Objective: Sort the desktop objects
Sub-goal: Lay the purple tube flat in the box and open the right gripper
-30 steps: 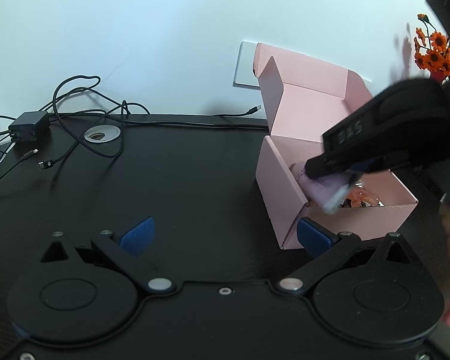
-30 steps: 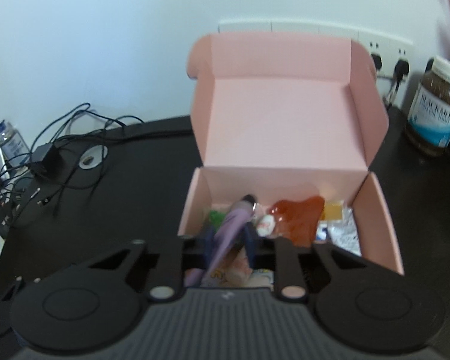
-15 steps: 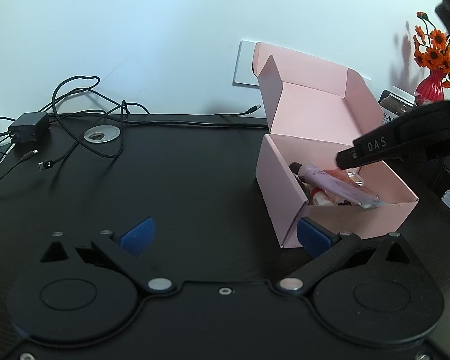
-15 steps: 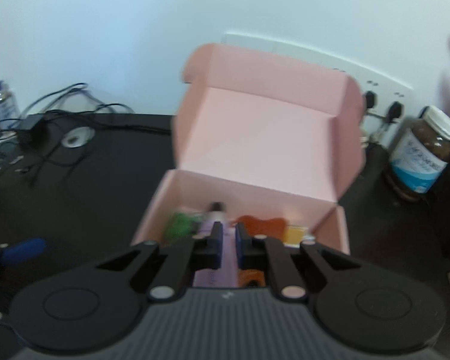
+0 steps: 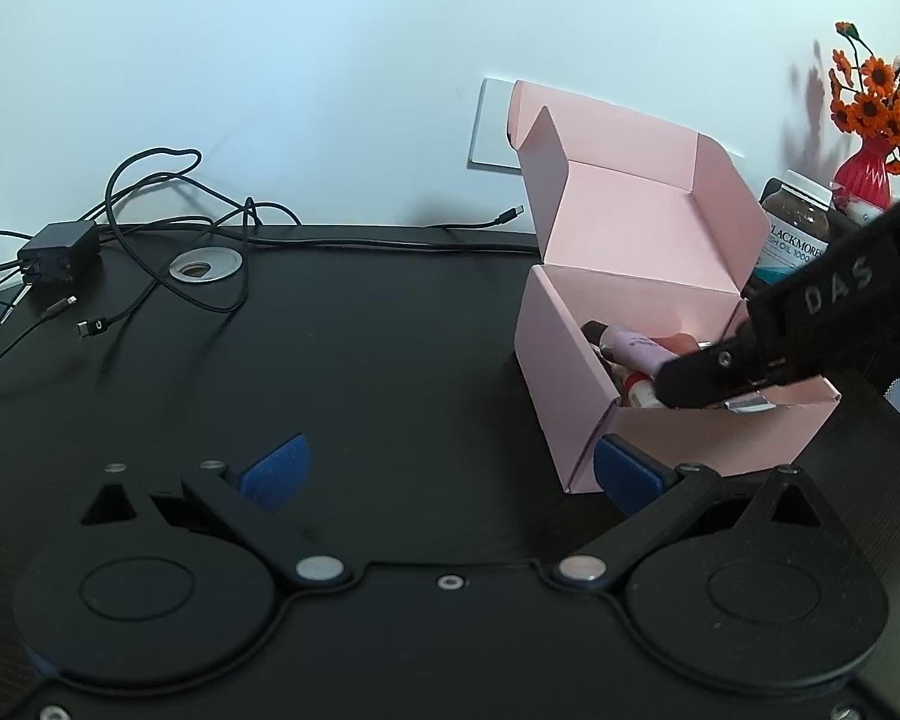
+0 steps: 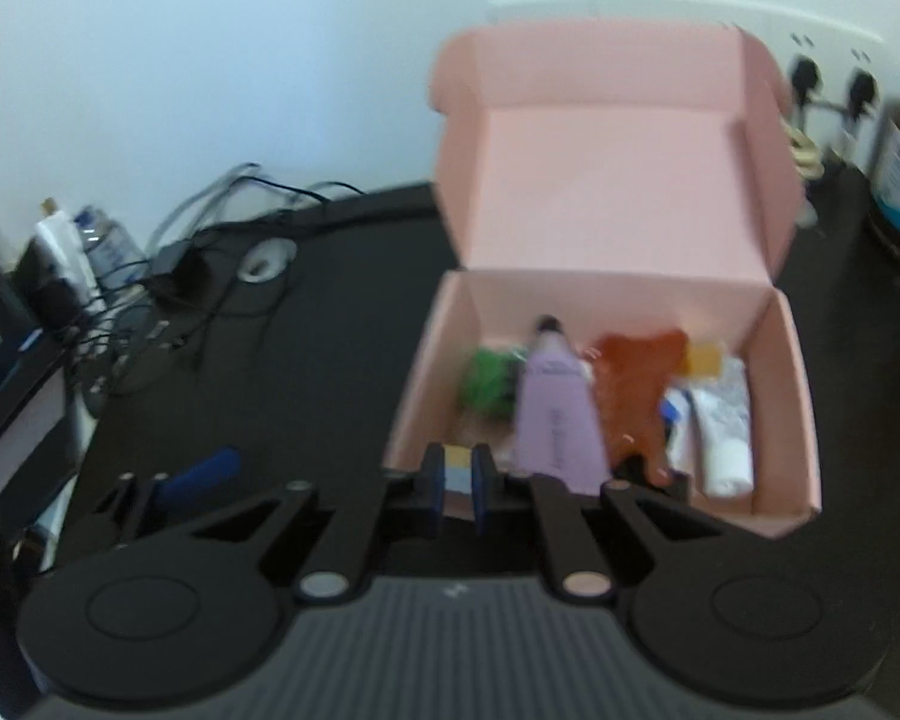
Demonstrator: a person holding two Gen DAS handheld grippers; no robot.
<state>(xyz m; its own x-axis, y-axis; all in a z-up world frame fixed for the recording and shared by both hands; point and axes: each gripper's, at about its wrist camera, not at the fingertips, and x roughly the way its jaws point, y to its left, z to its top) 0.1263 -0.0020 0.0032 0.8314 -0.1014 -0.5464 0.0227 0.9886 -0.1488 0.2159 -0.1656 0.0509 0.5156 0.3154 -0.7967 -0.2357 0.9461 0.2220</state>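
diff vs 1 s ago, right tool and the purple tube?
A second ago the right tool pinched the purple tube over the pink box. It has let go: the tube now lies in the box beside the orange item, and the tool, shut and empty, has shifted left of it. The left tool stays open and still; the box has not moved.

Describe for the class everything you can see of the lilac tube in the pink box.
The lilac tube is a soft-looking squeeze tube, pale purple with faint print along its body and a small dark cap at the far end. It lies lengthwise in the open pink box, cap toward the back wall, flat crimped end toward the front. A green item sits at its left, an orange one at its right. No fingers grip it.
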